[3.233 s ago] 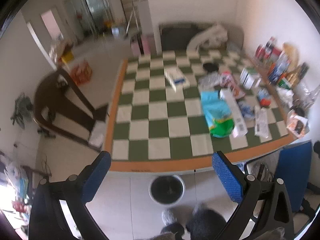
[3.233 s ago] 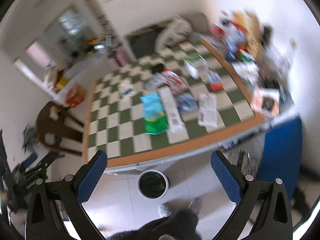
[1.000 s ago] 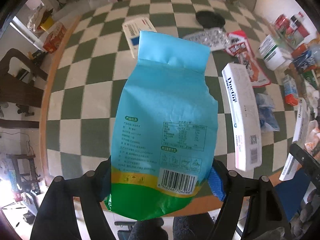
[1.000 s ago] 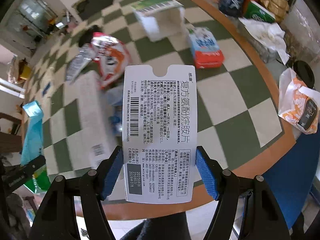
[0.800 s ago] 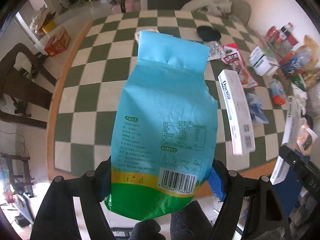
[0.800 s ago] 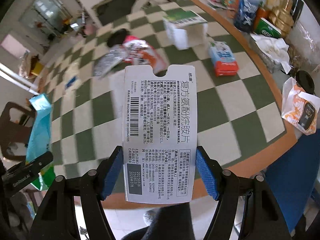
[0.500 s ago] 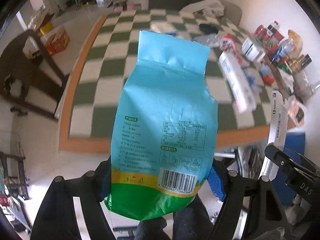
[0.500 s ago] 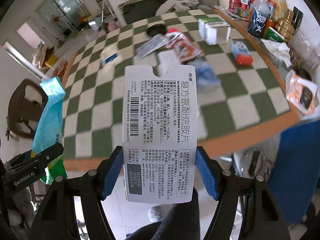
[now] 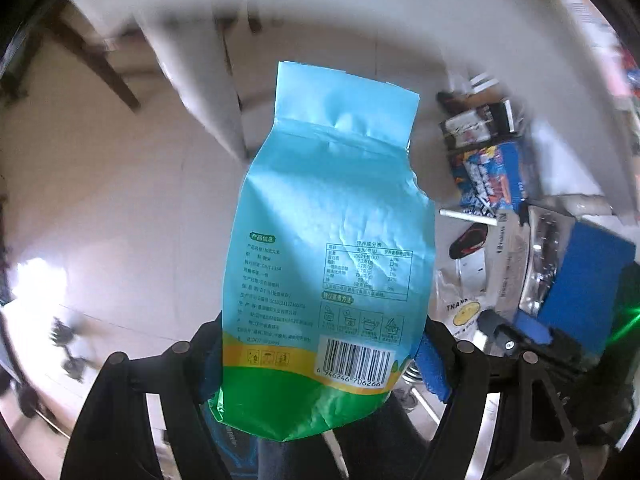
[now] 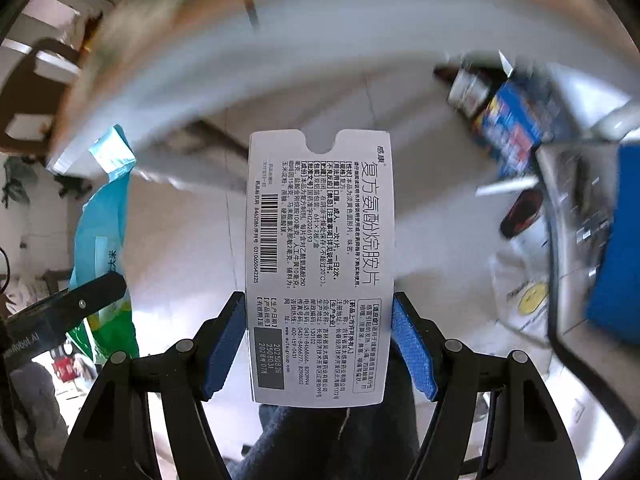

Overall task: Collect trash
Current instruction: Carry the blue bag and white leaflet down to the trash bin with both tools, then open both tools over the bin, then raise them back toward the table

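My left gripper (image 9: 320, 356) is shut on a light blue and green food bag (image 9: 328, 248) that stands upright between its blue pads and fills the middle of the left wrist view. My right gripper (image 10: 318, 344) is shut on a flat white medicine box (image 10: 320, 264) printed with black text and a barcode. The bag also shows at the left of the right wrist view (image 10: 104, 216), with the left gripper's black finger (image 10: 80, 304) across it. No trash bin is visible in either view.
Both views are motion-blurred and point down at the pale tiled floor (image 9: 120, 208). The table's underside and edge (image 10: 200, 40) arc overhead. Under it at the right lie a blue printed box (image 9: 488, 176), a dark slipper (image 9: 468, 240) and a blue chair (image 9: 584, 288).
Both grippers have swung down from over the checkered tabletop toward the floor below the table edge, each still holding its item. The tabletop has left view.
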